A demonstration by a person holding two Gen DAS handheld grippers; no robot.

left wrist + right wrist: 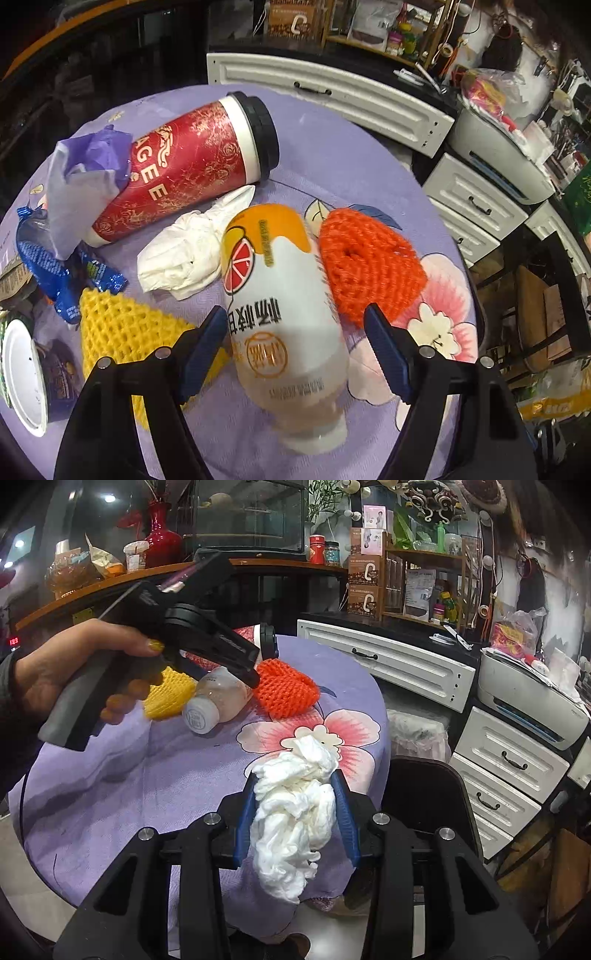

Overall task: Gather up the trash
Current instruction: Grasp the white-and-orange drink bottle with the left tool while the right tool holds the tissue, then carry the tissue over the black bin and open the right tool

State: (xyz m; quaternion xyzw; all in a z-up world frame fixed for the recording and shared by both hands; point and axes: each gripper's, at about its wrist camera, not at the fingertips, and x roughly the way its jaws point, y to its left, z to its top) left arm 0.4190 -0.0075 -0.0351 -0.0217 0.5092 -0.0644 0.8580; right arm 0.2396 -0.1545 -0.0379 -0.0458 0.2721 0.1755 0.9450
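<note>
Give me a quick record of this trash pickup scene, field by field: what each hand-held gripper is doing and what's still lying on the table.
left hand-held gripper: open, fingers either side of the drink bottle lying on the table
right hand-held gripper: shut on crumpled white tissue
table cover: purple floral cloth
other trash on table: red cup, orange foam net, yellow foam net, blue wrapper, second tissue

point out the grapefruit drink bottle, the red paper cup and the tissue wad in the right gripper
grapefruit drink bottle [284, 317], left wrist view, middle of its white label
red paper cup [184, 166], left wrist view, red side wall
tissue wad [295, 812], right wrist view, crumpled middle between the fingers
</note>
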